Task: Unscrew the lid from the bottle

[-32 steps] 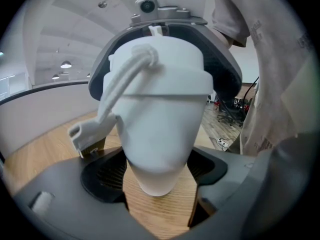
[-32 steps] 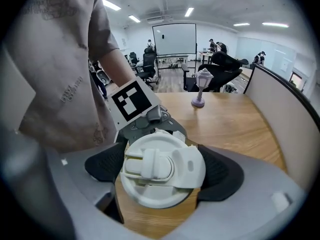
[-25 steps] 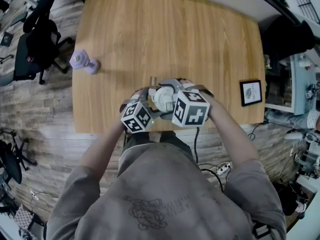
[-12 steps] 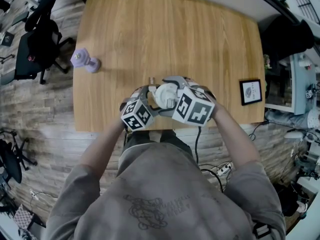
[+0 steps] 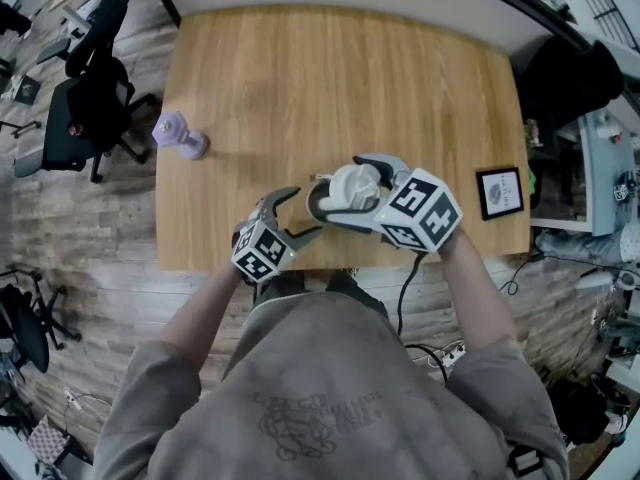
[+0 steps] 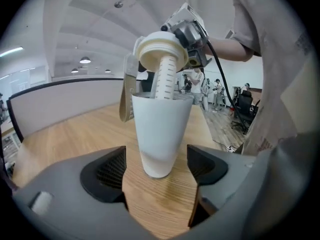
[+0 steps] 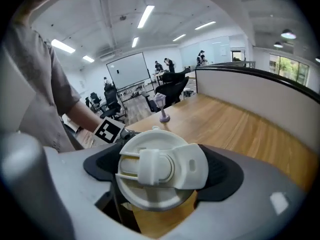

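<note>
Head view, set against the frames a moment earlier: the two grippers, which were closing together on the bottle, are now separating over the near part of the wooden table point(image 5: 340, 78). The left gripper point(image 5: 300, 215) is drawing back from the bottle toward the person, and its jaws are standing apart. In the left gripper view they are flanking the bottle's base with bare wood showing on either side, so they are gripping nothing. The right gripper point(image 5: 352, 196) is sitting just above and to the right of the bottle, and its jaws are clamping the white lid point(image 7: 159, 173) across its rim. The bottle point(image 6: 160, 131), white and tapered, is standing upright on the table, apparently unsupported. The lid is tilting clear of the bottle's mouth, while its marked stem point(image 6: 166, 79) is still dipping inside the opening. In my judgement the thread is already disengaged and the unscrewing is effectively done; only lifting the stem out is remaining, and the unheld bottle is at risk of tipping if the stem drags. A small purple object point(image 5: 178, 136) is standing well to the left of the bottle, and a framed card point(image 5: 499, 191) well to its right.
</note>
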A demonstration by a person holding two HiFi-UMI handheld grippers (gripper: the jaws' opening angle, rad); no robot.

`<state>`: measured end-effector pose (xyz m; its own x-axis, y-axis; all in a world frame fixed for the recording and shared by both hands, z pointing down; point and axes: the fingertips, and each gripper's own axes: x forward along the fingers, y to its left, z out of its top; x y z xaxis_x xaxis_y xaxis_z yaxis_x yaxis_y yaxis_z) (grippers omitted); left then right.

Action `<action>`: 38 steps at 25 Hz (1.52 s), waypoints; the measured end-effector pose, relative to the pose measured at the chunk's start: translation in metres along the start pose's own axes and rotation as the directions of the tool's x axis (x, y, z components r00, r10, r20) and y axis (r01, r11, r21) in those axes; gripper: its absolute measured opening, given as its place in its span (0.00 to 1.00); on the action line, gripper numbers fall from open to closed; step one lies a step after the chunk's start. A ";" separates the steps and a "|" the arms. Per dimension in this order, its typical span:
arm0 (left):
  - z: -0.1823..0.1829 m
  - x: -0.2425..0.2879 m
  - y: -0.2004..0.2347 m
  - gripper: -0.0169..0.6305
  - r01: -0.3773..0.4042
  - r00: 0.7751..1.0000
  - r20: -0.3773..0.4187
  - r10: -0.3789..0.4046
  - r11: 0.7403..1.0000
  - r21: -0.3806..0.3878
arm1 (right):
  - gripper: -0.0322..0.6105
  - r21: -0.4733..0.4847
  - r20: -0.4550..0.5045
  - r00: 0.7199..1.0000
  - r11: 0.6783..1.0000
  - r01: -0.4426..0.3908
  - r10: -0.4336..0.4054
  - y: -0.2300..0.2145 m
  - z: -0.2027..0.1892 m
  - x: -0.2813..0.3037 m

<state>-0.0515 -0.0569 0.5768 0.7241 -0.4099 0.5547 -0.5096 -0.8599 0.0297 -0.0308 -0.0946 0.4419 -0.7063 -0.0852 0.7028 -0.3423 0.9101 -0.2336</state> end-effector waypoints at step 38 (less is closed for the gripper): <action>0.262 -0.214 0.082 0.04 -0.598 0.702 0.352 0.619 0.781 -0.179 | 0.79 0.333 0.819 0.353 0.876 0.349 -0.452 0.007 0.122 -0.300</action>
<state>-0.1261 -0.1192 0.2431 0.3570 -0.9270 0.1153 -0.9144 -0.3720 -0.1596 0.1026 -0.1128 0.1476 -0.6021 -0.7738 -0.1967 -0.7526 0.6323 -0.1835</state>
